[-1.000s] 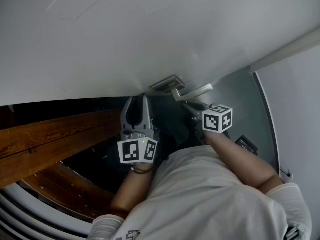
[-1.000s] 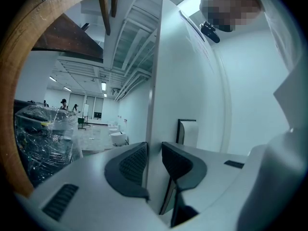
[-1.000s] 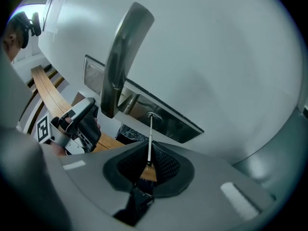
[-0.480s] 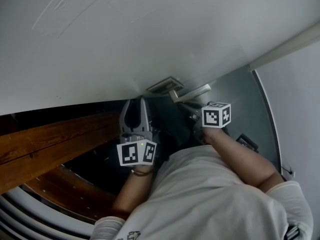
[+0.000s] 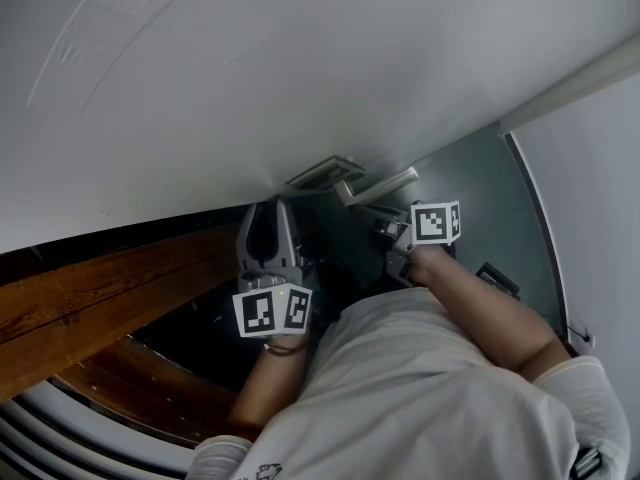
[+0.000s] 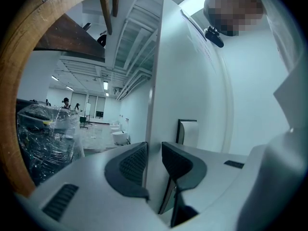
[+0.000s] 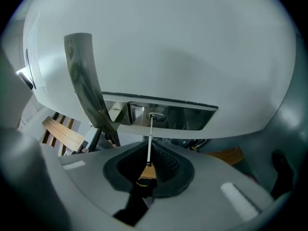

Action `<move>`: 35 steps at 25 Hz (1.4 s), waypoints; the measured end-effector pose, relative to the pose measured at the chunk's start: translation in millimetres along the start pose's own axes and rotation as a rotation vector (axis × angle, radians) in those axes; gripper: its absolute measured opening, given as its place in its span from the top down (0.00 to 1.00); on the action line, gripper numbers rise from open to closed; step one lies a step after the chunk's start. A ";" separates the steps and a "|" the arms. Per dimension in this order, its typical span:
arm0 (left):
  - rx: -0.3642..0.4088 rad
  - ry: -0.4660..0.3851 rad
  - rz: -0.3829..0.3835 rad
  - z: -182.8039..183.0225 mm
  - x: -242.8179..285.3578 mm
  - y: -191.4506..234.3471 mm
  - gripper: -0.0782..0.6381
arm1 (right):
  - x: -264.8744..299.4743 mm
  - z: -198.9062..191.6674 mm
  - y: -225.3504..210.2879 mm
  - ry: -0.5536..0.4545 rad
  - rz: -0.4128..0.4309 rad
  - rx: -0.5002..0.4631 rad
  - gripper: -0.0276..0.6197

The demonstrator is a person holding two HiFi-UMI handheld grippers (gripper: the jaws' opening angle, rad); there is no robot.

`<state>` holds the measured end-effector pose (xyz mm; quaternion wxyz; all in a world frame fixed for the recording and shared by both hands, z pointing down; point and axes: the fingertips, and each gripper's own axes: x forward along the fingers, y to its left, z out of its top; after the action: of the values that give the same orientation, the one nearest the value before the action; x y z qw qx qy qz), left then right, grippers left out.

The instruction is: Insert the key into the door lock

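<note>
Metal key (image 7: 150, 138), pinched by right tool (image 7: 150, 154), meets lock (image 7: 157, 116); left tool (image 6: 153, 157) slightly spread.

Soft, even light washes the white door (image 5: 300, 68) in the head view, while everything under it sinks into deep shadow. Both gripper views bulge hard, and their corners go black. On the left, ceiling lamps (image 6: 105, 85) glare. On the right, the steel lock plate (image 7: 185, 117) throws reflections, and the near foreground is soft, out of focus.

Two tools: left tool (image 6: 154, 160), right tool (image 7: 150, 154). One key (image 7: 150, 138), one lock (image 7: 157, 116), one door handle (image 7: 84, 81).
</note>
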<state>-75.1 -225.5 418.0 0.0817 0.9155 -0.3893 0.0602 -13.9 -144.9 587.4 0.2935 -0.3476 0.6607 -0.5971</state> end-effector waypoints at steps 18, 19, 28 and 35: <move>-0.018 0.008 0.025 -0.8 -1.5 -0.7 0.76 | 13.0 23.4 0.6 -0.030 0.091 0.116 0.92; -0.018 0.007 0.025 -0.6 -1.3 -0.8 0.76 | 13.1 23.7 0.7 -0.034 0.092 0.118 0.92; -0.002 0.008 0.033 0.0 1.0 0.6 0.76 | 8.9 17.4 0.1 0.030 0.004 -0.032 0.89; -0.023 0.000 0.025 -2.0 0.1 0.8 0.75 | -25.2 3.4 11.9 0.137 -0.183 -0.284 0.86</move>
<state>-75.7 -225.7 420.1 0.0914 0.9097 -0.4011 0.0569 2.3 -126.0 574.5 0.1404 -0.4026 0.7225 -0.5443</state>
